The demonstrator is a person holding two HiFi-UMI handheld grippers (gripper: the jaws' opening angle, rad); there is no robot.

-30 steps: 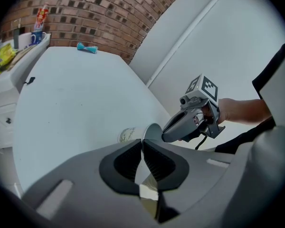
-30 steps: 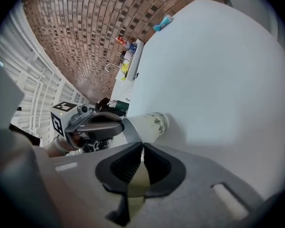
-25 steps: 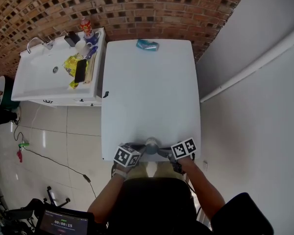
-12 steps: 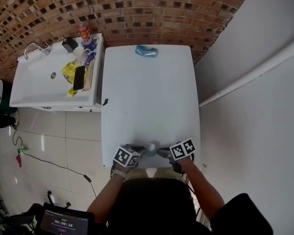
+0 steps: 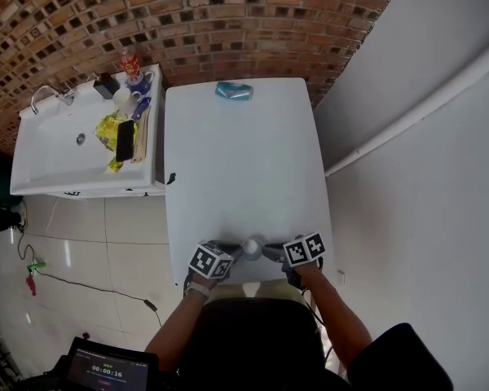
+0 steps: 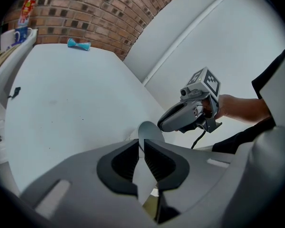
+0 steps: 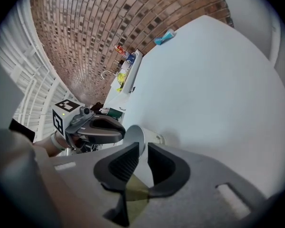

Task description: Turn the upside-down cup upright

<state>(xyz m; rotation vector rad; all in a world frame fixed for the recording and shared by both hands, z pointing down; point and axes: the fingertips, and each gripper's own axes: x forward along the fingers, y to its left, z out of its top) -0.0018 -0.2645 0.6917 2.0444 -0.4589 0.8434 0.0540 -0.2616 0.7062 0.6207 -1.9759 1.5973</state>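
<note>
Cup (image 5: 251, 245) is risking slipping off the table's (image 5: 244, 161) lower-centre edge, with left claw (image 5: 237, 252) and right claw (image 5: 266, 252) seemingly pinching only its rim.

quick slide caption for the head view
Left gripper and right gripper flank the cup at the table near edge; sink to the left, brick wall beyond.

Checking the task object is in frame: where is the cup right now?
In the head view the cup sits at the white table's near edge, centred in front of the person, between the left tool and right tool.
</note>
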